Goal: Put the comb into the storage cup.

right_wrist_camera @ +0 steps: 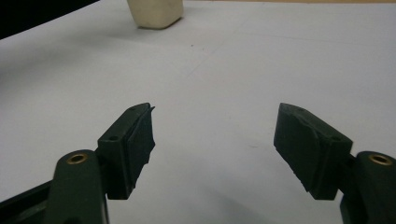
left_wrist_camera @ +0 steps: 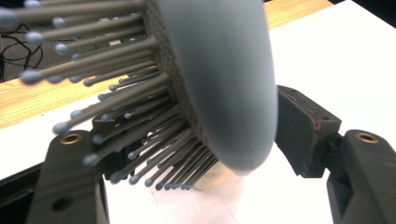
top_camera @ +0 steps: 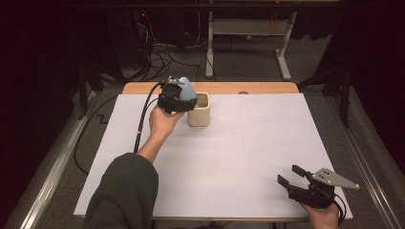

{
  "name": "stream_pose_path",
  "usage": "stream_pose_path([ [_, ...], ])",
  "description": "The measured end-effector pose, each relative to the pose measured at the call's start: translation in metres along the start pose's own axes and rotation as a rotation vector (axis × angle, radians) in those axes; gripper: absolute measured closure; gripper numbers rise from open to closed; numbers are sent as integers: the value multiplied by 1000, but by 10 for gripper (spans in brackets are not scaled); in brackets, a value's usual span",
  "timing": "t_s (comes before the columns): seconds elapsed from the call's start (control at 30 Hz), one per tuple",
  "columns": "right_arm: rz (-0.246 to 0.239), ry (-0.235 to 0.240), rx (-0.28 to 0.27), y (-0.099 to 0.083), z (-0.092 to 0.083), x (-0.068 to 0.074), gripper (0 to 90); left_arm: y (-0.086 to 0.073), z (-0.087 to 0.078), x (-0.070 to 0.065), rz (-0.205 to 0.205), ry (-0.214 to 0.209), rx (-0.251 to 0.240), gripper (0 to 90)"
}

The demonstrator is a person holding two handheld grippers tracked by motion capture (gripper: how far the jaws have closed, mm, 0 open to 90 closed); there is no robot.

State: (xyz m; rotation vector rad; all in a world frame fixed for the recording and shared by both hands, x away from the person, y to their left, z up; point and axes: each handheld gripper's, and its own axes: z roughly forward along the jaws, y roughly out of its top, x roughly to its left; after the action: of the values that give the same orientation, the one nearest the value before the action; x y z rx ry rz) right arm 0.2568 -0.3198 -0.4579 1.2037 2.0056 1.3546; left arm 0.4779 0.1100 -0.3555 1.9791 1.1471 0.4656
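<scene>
A hairbrush [left_wrist_camera: 224, 79] is gripped by the left claw [top_camera: 177, 101] just above a cream cup [top_camera: 199, 109] at the tabletop's [top_camera: 248, 157] far edge. It is judged light and rigid, with springy bristles, so the smooth back is best clamped. The right claw [top_camera: 292, 174] is held spread, empty.

Dark green sleeve [top_camera: 125, 193] — black grippers, brass-ringed screw holes, one grey three-cornered plate [top_camera: 334, 179].
</scene>
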Motion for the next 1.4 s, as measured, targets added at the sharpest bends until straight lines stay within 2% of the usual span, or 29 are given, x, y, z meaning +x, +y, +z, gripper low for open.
stream_pose_path([
  [0.57,0,1,3,0,0,0,291,-10,-9,4,9,-17,-20,316],
  [1.4,-6,1,5,0,1,0,290,-20,-23,7,30,-24,-22,325],
])
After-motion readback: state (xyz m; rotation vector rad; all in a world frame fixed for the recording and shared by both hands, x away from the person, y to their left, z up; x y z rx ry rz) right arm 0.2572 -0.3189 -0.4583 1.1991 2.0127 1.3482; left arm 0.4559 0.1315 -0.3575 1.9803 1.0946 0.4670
